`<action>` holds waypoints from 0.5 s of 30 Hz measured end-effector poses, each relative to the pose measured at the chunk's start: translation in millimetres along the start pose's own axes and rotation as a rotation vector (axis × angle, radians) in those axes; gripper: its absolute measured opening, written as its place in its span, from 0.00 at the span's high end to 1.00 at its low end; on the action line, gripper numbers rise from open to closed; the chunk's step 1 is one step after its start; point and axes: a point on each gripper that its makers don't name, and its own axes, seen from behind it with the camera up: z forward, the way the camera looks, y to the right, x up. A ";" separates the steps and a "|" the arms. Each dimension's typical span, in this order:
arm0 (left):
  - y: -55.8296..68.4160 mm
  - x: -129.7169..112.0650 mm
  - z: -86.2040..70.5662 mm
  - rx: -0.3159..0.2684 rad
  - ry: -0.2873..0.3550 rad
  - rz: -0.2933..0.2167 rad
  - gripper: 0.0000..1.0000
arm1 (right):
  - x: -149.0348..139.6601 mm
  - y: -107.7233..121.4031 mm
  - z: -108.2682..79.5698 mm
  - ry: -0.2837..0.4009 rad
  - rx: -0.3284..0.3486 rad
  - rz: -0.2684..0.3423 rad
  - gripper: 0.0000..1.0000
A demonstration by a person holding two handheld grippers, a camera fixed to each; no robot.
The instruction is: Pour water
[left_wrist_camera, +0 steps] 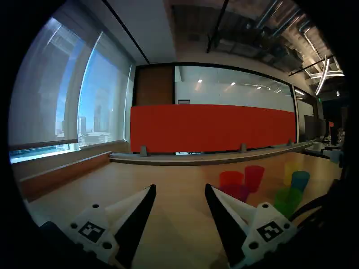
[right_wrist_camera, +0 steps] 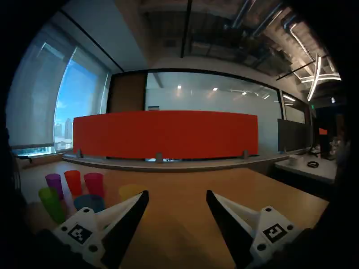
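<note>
I hold the left gripper [left_wrist_camera: 180, 188] low over the wooden worktop [left_wrist_camera: 170, 172], its jaws spread wide on nothing. The right gripper [right_wrist_camera: 177, 193] is the same, its jaws apart and empty. 6 coloured cups [left_wrist_camera: 254, 175] stand upright in a tight cluster. In the left gripper view they sit right of the fingers, and in the right gripper view left of them, so I judge they lie between my 2 tools, within reach of either. Grouping them that way suits pouring: 1 cup to lift, another to receive. I cannot tell which holds water.
</note>
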 end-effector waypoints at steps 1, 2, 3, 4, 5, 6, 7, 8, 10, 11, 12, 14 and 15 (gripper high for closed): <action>-0.8 0.1 0.4 0.001 0.000 0.000 0.20 | 0.0 0.0 0.0 0.000 0.000 0.000 0.01; -1.5 0.2 0.7 0.002 0.000 0.000 0.20 | 0.0 0.1 0.0 0.000 0.000 0.000 0.01; -1.9 0.3 1.0 0.001 0.000 0.000 0.20 | 0.0 0.1 -0.1 0.000 0.000 0.000 0.01; -2.1 0.4 1.1 0.000 0.000 0.000 0.20 | 0.0 0.0 -0.2 0.000 0.000 0.000 0.01; -2.3 0.5 1.3 -0.001 0.000 0.000 0.20 | 0.0 -0.1 -0.2 0.000 0.000 0.000 0.01; -1.1 0.6 0.8 -0.004 -0.001 0.000 0.20 | -0.1 -0.1 -0.2 0.000 0.000 0.000 0.01; 0.4 0.8 0.2 -0.008 -0.001 0.000 0.20 | -0.2 -0.1 -0.2 0.000 0.000 0.000 0.01; 1.8 0.9 -0.4 -0.012 -0.001 -0.001 0.20 | -0.3 -0.1 -0.1 0.000 0.000 0.000 0.01; 2.0 1.5 -1.0 -0.010 -0.001 -0.001 0.20 | -0.5 0.0 0.0 0.000 0.000 -0.001 0.01; 1.9 1.7 -1.2 -0.008 -0.001 -0.001 0.20 | -0.6 0.0 0.0 0.000 0.000 -0.001 0.01; 0.7 1.8 -0.8 -0.005 -0.001 -0.001 0.20 | -0.6 0.0 0.0 0.000 0.000 -0.001 0.01; -2.4 1.9 0.4 0.001 -0.001 -0.001 0.20 | -0.6 0.0 0.0 0.000 0.000 -0.001 0.01; -3.1 2.0 0.7 0.001 -0.001 -0.001 0.20 | -0.6 0.0 0.0 0.000 0.000 -0.001 0.01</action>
